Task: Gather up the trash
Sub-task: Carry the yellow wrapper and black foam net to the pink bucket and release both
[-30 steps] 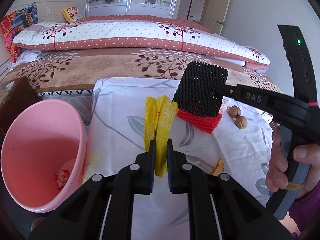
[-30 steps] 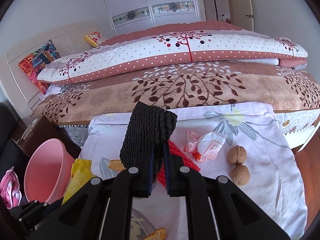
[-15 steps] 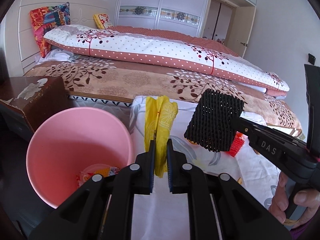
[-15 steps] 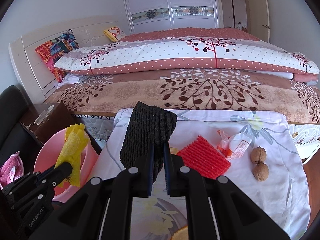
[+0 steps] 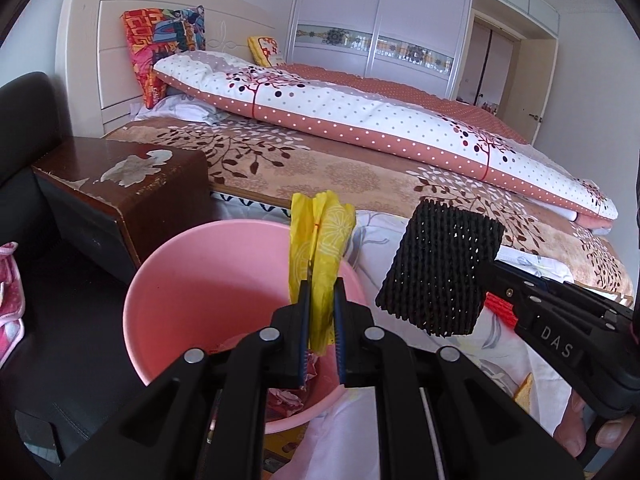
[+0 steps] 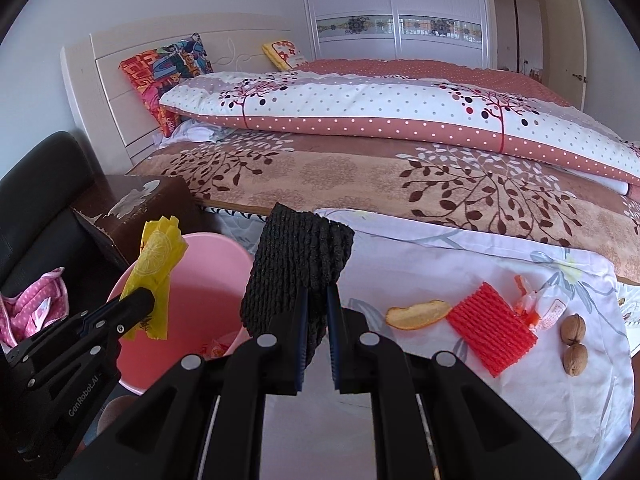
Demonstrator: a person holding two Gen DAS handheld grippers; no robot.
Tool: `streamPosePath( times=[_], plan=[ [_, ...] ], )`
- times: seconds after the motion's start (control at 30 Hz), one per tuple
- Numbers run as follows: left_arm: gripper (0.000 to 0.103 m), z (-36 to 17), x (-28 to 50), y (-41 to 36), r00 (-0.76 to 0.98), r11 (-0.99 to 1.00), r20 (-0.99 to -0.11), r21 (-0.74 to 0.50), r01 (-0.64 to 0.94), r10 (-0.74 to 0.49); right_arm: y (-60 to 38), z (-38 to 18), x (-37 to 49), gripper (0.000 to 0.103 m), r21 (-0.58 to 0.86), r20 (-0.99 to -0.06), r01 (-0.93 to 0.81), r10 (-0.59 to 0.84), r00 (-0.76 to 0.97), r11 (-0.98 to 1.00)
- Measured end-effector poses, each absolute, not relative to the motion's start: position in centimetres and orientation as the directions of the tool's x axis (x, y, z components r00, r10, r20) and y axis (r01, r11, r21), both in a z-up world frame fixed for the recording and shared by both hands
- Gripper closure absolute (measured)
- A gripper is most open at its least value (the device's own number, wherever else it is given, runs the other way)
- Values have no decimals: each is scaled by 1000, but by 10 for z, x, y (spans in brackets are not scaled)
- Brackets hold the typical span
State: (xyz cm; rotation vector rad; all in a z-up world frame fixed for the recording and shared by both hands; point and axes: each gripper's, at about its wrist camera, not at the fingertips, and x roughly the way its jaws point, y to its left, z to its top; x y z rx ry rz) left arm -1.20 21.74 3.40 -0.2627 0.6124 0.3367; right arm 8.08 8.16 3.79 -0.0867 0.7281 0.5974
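Left hand-held gripper [image 5: 322,312] pinching crinkled yellow wrapper [image 5: 320,240], now above round pink plastic bin [image 5: 192,280], right hand-held gripper [image 6: 317,312] clamping black foam netting [image 6: 298,264], carried closer

The pink bin [image 5: 240,264] looked like smooth, slightly glossy plastic. The yellow wrapper [image 5: 320,248] was thin, crinkled film. The black foam net [image 5: 440,272] was matt, ribbed mesh, as was the red one [image 6: 490,330]. The brown bedside cabinet [image 5: 132,184] was worn wood with peeling veneer. The desk [image 6: 500,400] wore printed cloth.
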Motion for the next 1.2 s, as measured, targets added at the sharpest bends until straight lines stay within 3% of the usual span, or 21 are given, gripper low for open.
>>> streamPosePath(
  times=[0.63,1.2],
  plan=[
    [93,5,-26,276,685,850,-661,-135,-509,305,171,10,58,94,103,-707,-679,533,464,727],
    [93,-13,-21,294,631,825,-712,-129,-550,309,185,-9,71,93,131,-746,-682,525,410,719]
  ],
)
